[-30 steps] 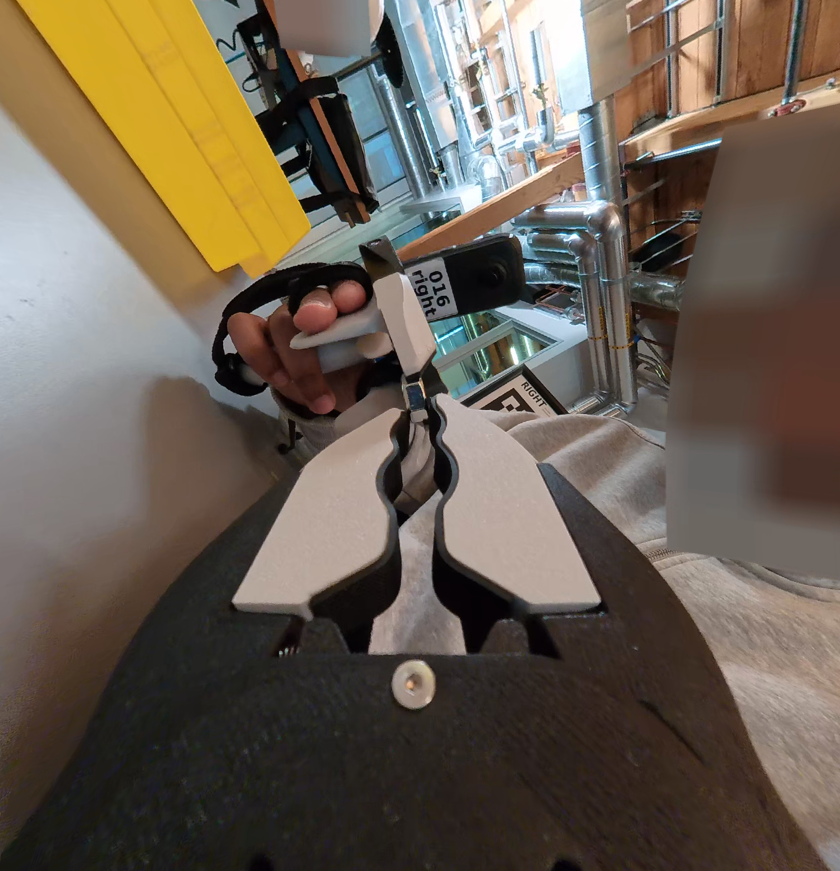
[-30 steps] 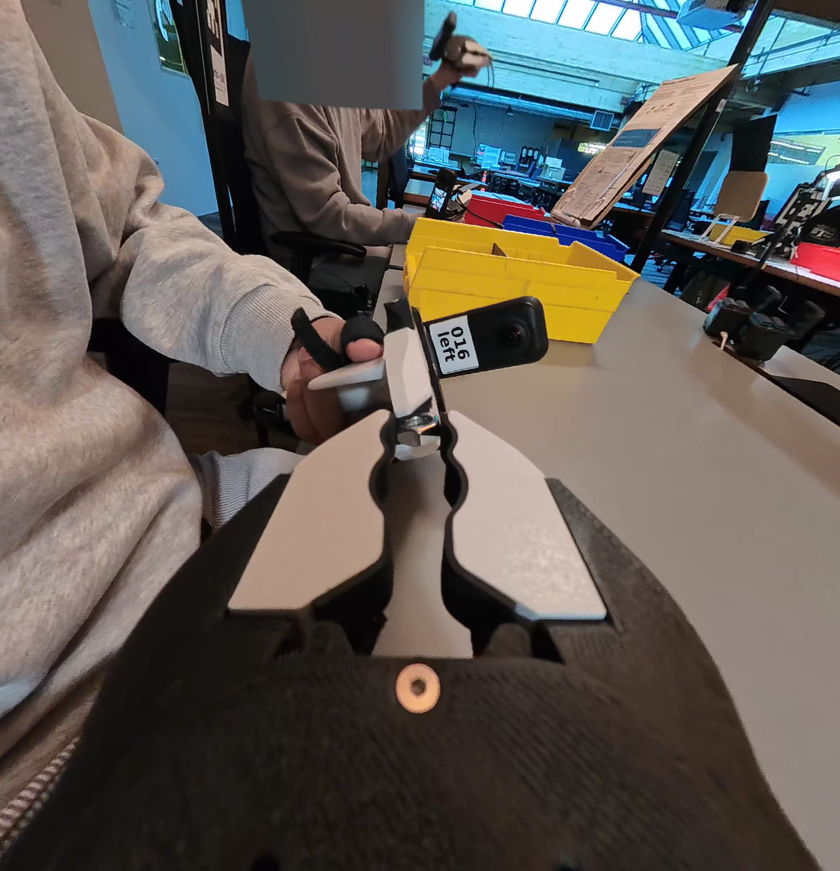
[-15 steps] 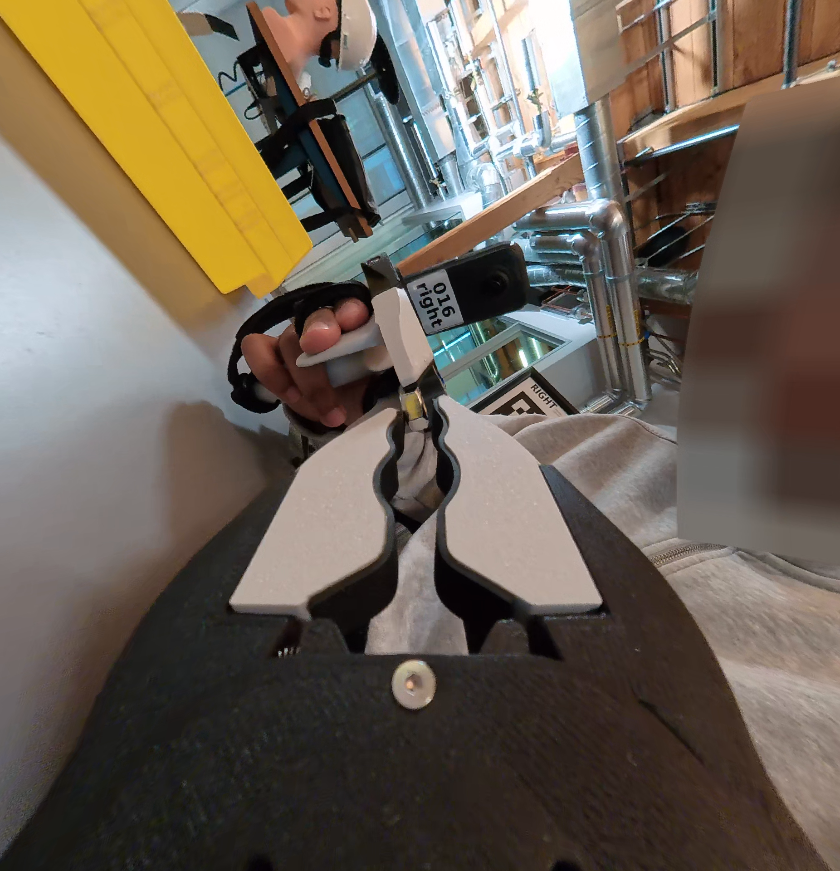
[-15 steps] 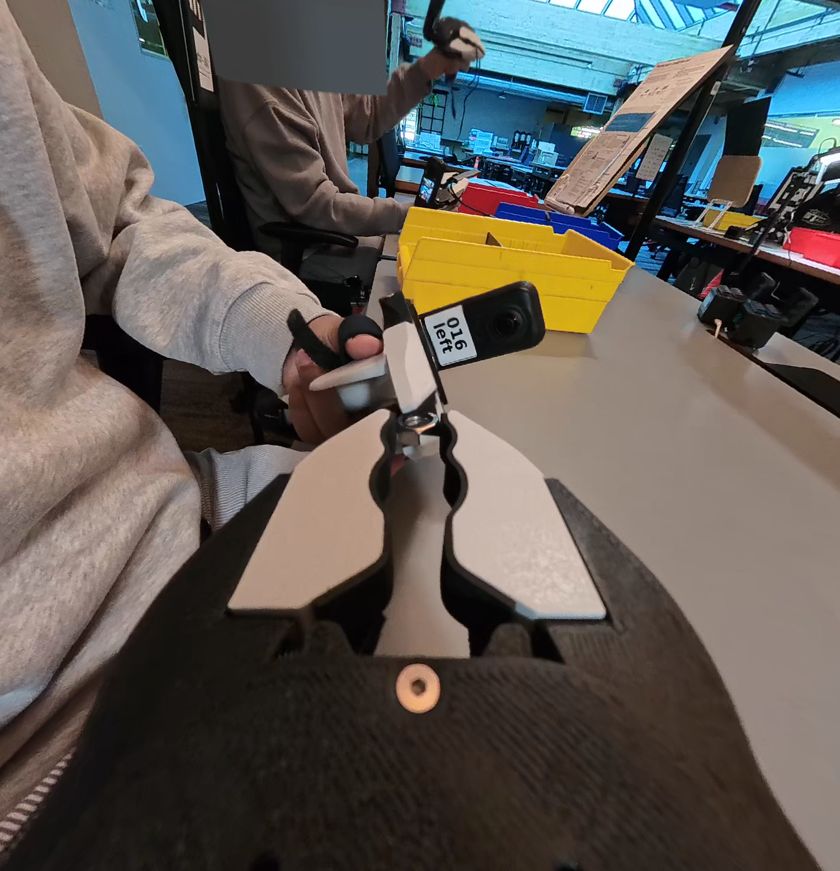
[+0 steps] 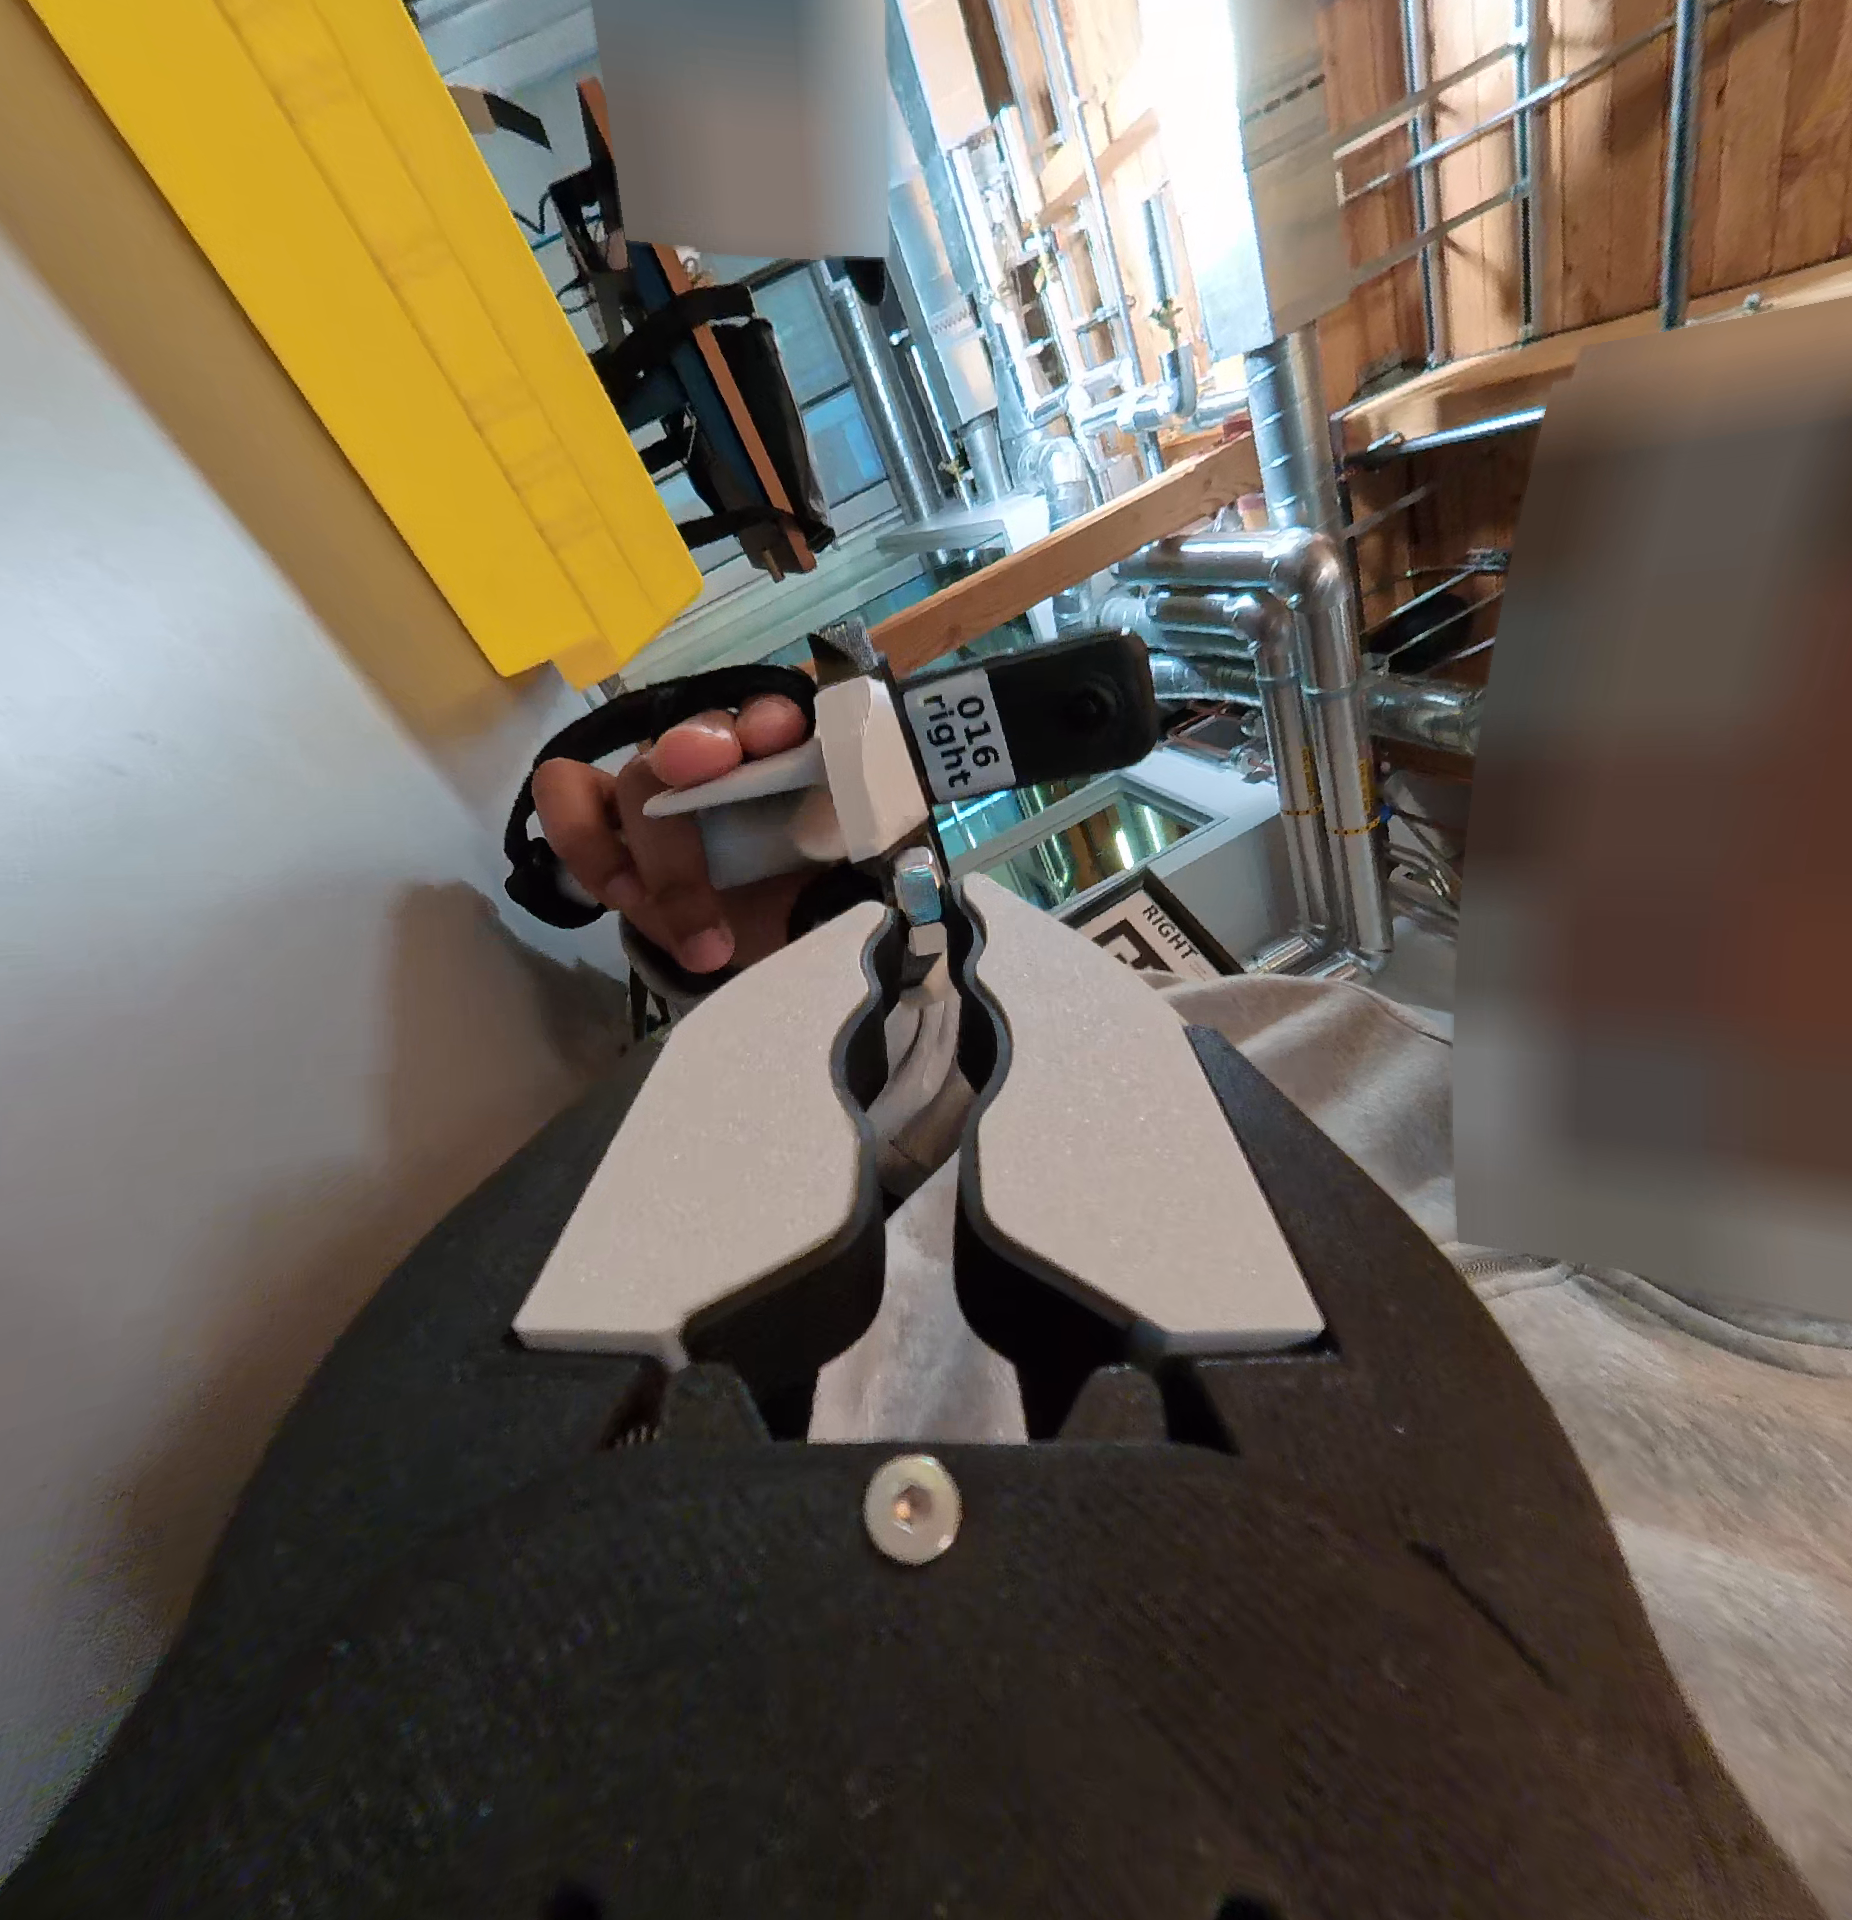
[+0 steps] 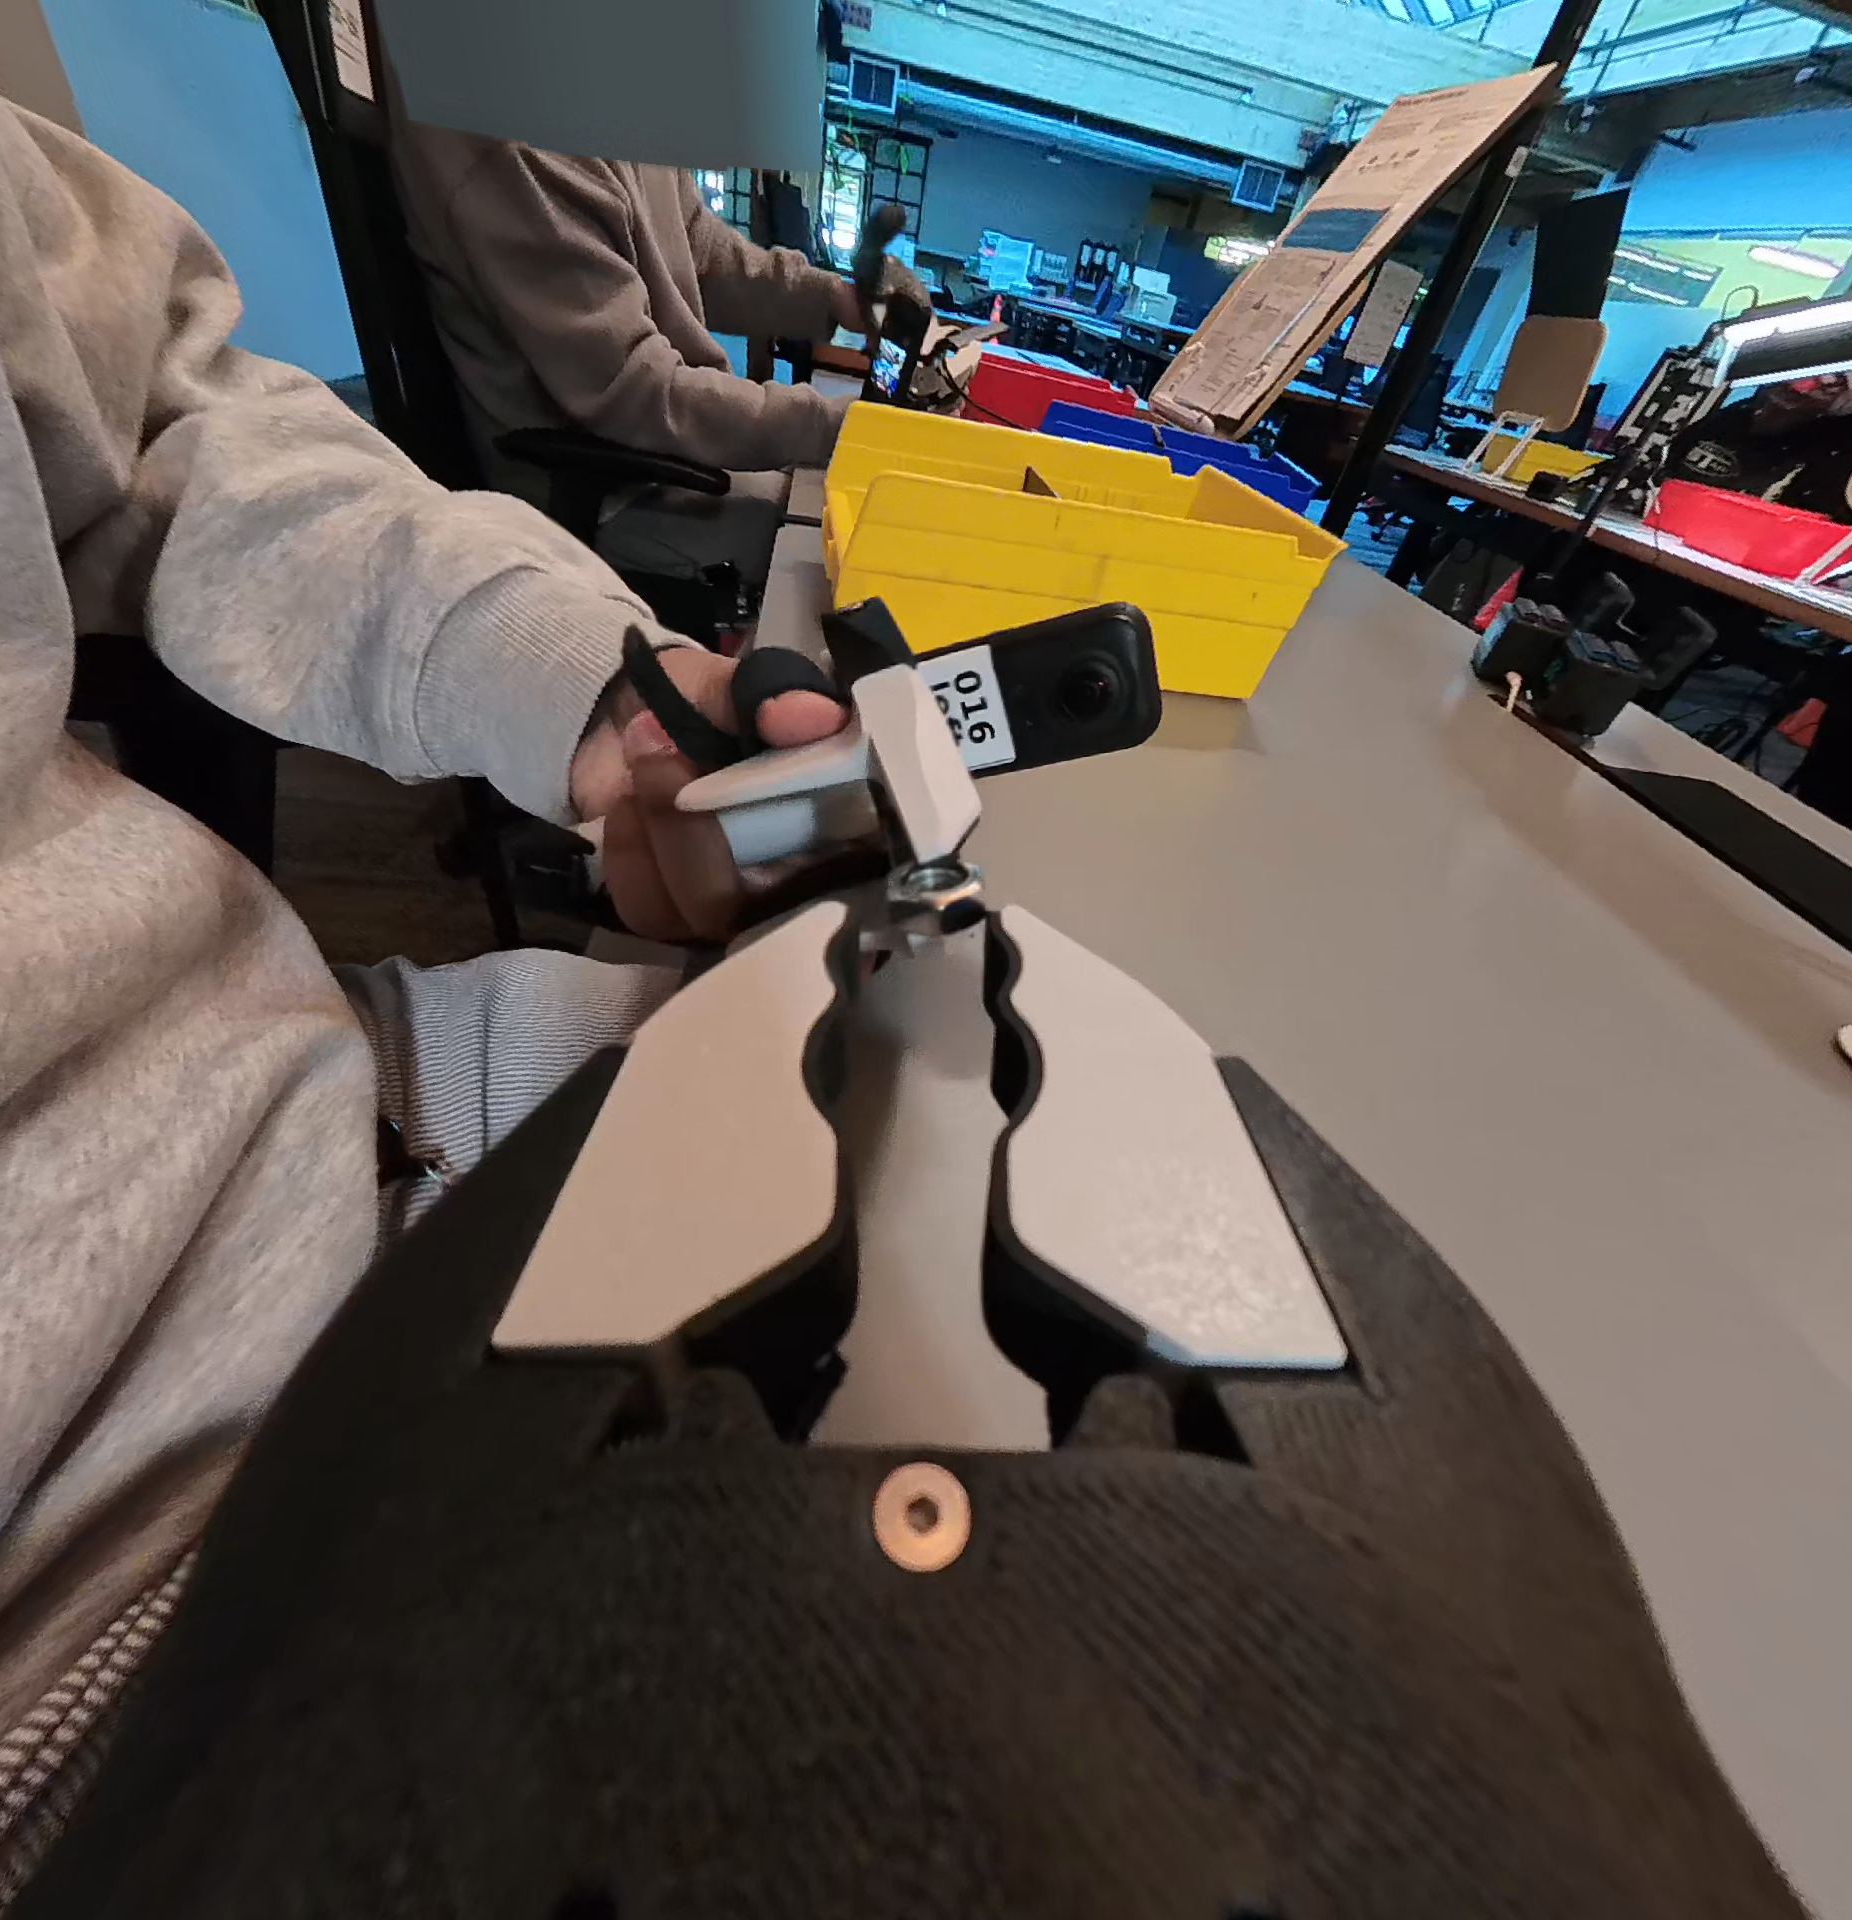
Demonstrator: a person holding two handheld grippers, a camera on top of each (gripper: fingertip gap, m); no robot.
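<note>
1. The left tongs (image 5: 920, 925), 2 flat matte grey fingers with wavy black inner edges on a rough black body, are closed at the tips on a small silver fitting (image 5: 918, 896) with a hex nut on it.
2. The right tongs (image 6: 917, 920), of the same build, pinch the same shiny fitting from the opposite side, just above the smooth grey tabletop (image 6: 1421, 935). Which part each pair grips cannot be told.
3. Just behind, the left hand (image 6: 662, 810) in a fleecy grey sleeve (image 6: 361, 603) squeezes its handle, a black strap over 1 finger.
4. A rounded black camera (image 6: 1078, 691) with a white label sits on that gripper.
5. Farther off, 2 glossy yellow plastic bins (image 6: 1067, 561) stand on the tabletop.
6. Beyond, a seated person (image 6: 589, 312) works beside red and blue bins.
</note>
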